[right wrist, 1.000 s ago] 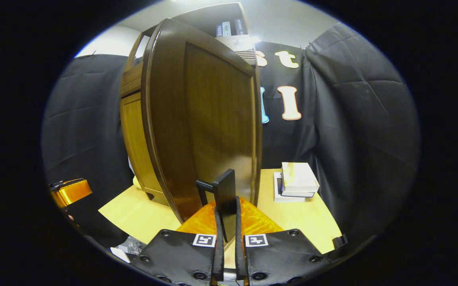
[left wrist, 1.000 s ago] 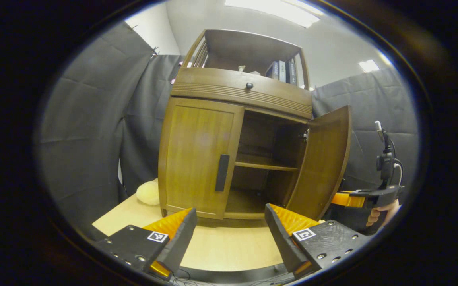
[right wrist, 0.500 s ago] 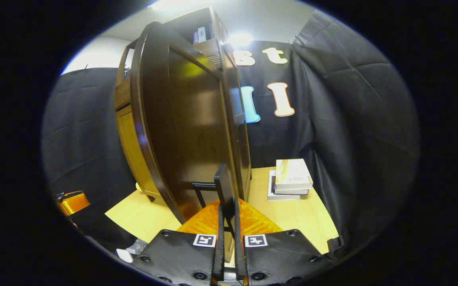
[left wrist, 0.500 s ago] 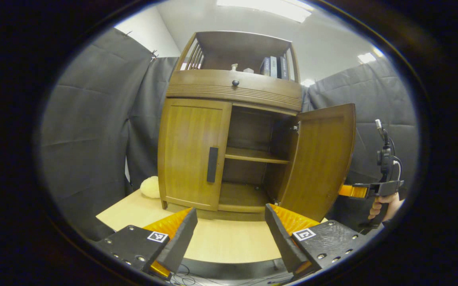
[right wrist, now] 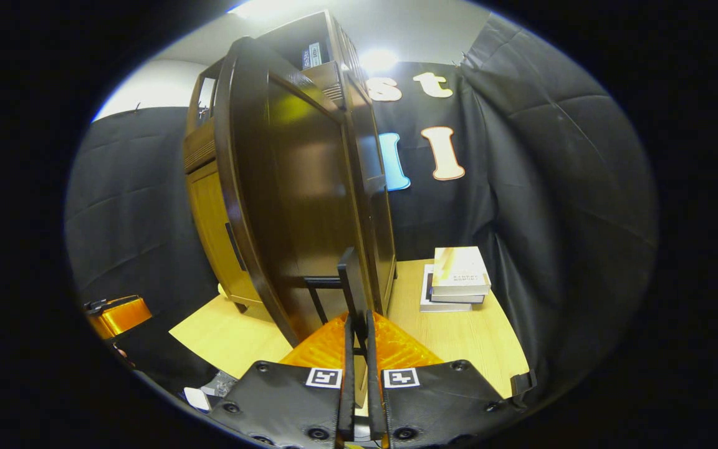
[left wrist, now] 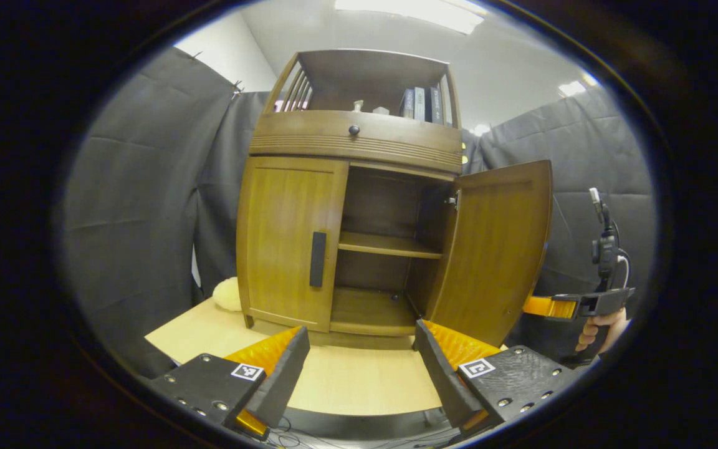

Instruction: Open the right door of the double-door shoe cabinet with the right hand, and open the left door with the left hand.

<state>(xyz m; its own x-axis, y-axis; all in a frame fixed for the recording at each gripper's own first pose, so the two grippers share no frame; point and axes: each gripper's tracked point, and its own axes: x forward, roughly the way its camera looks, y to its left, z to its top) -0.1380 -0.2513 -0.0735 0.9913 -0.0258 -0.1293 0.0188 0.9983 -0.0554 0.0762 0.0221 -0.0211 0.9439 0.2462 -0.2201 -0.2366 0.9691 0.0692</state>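
The wooden shoe cabinet (left wrist: 359, 140) stands on a light table. Its right door (left wrist: 499, 249) is swung wide open, showing a shelf (left wrist: 387, 245) inside. The left door (left wrist: 287, 240) is closed, with a dark vertical handle (left wrist: 318, 259). My left gripper (left wrist: 359, 362) hovers open over the table in front of the cabinet, well short of that handle. In the right gripper view the right door (right wrist: 309, 199) is seen edge-on, and my right gripper (right wrist: 357, 324) is shut on the right door's dark handle (right wrist: 349, 284). The right gripper (left wrist: 549, 306), held by a hand, also appears behind the door's edge.
A stack of books (right wrist: 459, 284) lies on the table (right wrist: 459, 337) right of the cabinet. A pale soft lump (left wrist: 228, 294) sits at the cabinet's left foot. Books (left wrist: 421, 103) stand on the top shelf. Black cloth walls surround the table.
The right door has swung further open, pulled by my right gripper. The left gripper view has shifted so the cabinet sits a bit more to the left; the left door stays closed.
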